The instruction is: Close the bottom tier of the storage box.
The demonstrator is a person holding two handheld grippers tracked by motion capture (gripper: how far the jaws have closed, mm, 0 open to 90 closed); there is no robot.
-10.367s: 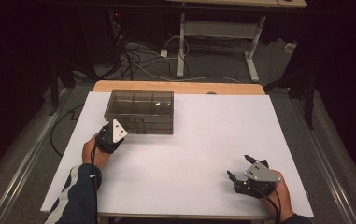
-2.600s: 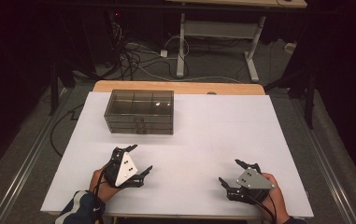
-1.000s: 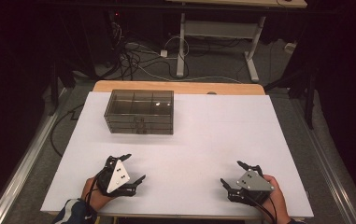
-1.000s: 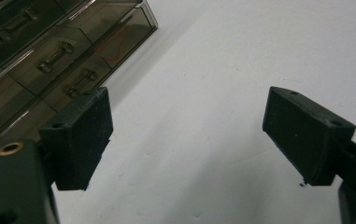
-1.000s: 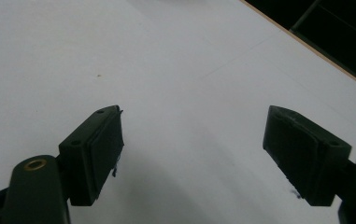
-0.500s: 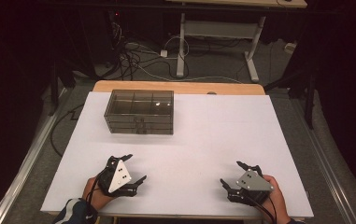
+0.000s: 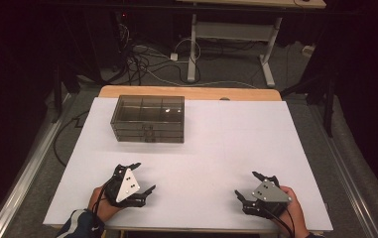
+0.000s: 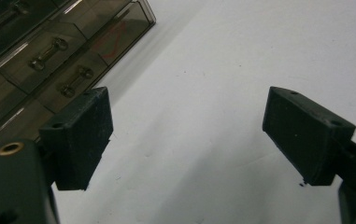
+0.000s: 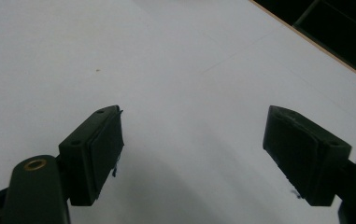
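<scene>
A smoky clear plastic drawer box (image 7: 148, 119) stands on the white table (image 7: 226, 144) at the back left; its drawer fronts with small handles (image 8: 49, 51) fill the upper left of the left gripper view. My left gripper (image 7: 143, 177) rests near the front left of the table, open, with nothing between its jaws (image 8: 185, 135). My right gripper (image 7: 248, 184) lies near the front right edge, also open and empty (image 9: 192, 149). Both sit well short of the box.
A bare wooden strip (image 7: 191, 92) runs along the table's far edge. Beyond it are cables on the floor (image 7: 142, 54) and the white legs of another desk (image 7: 233, 34). A metal rail (image 7: 23, 168) lies along the table's left side.
Over ten seconds my left gripper has come back from the box to the front left of the table. In the last second neither gripper has moved noticeably.
</scene>
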